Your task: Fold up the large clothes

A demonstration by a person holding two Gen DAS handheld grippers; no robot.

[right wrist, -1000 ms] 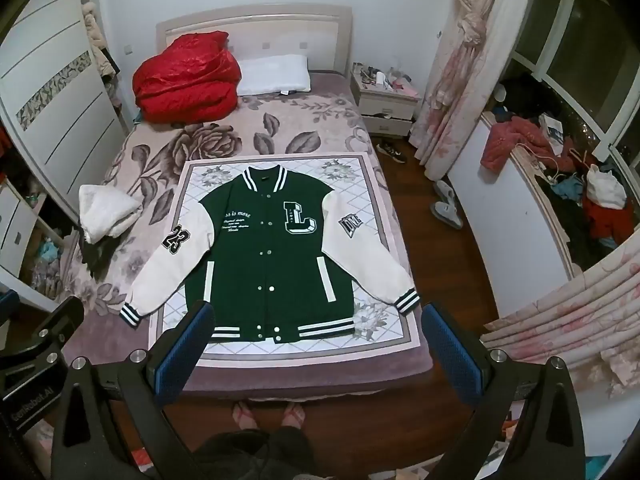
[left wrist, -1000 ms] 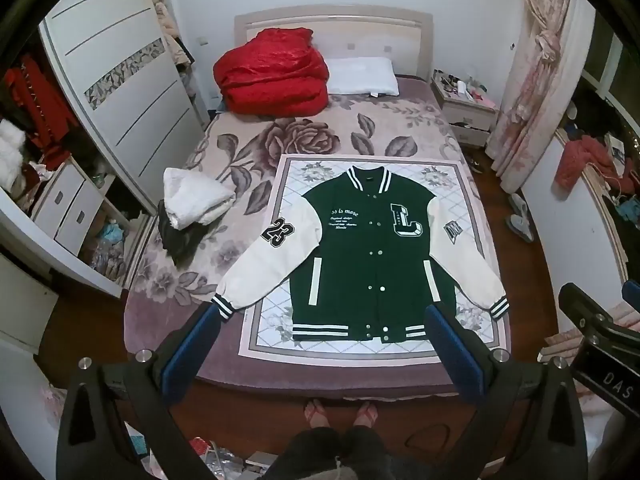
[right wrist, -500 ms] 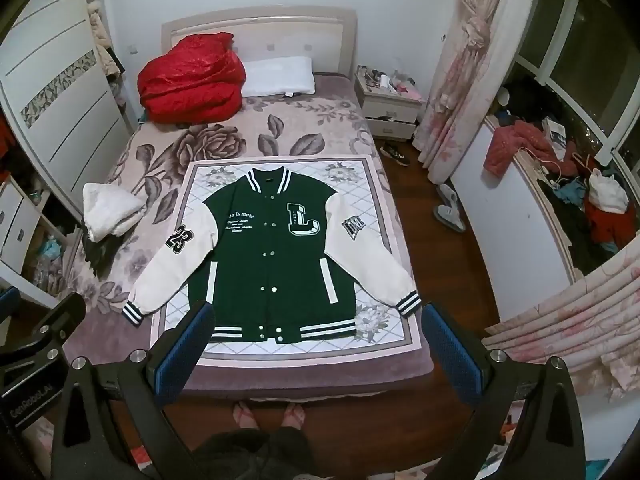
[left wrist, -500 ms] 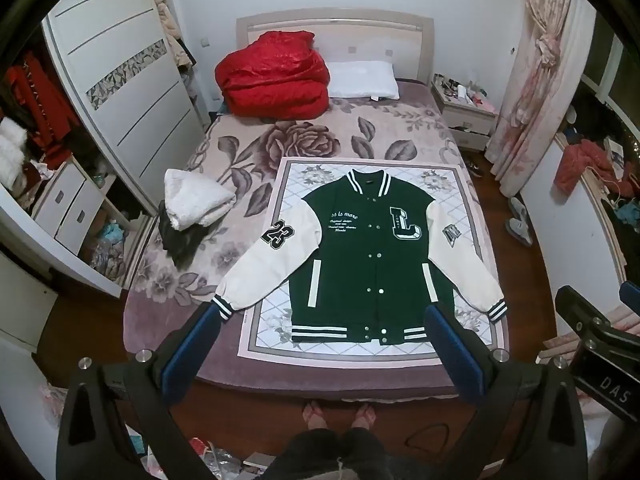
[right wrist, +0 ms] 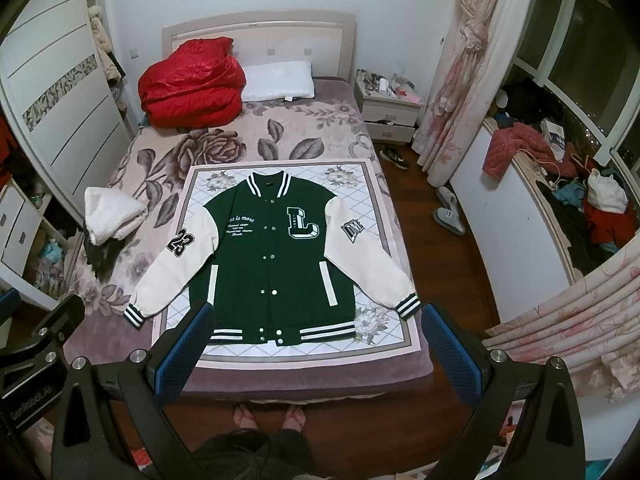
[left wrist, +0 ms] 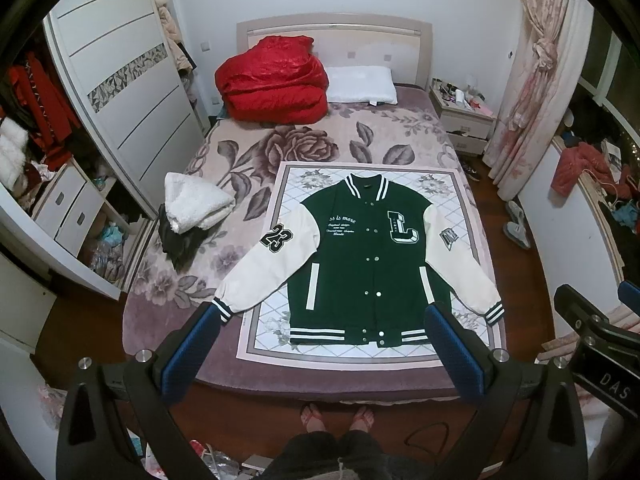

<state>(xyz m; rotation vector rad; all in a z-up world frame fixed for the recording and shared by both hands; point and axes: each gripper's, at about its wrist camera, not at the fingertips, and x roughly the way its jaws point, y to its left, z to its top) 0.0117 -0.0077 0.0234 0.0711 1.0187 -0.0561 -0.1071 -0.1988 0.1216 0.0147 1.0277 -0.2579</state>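
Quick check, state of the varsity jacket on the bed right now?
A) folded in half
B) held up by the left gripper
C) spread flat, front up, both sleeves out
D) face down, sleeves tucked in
C: the jacket lies flat on the mat, snaps and L patch up, both white sleeves angled outward, neither gripper touching it.

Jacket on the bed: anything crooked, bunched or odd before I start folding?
Nothing stands out. The jacket lies flat, front up and snapped shut on the patterned mat, both sleeves spread outward, collar toward the headboard. Only the left sleeve cuff runs off the mat onto the bedspread. Both grippers, left and right, are open and above it.
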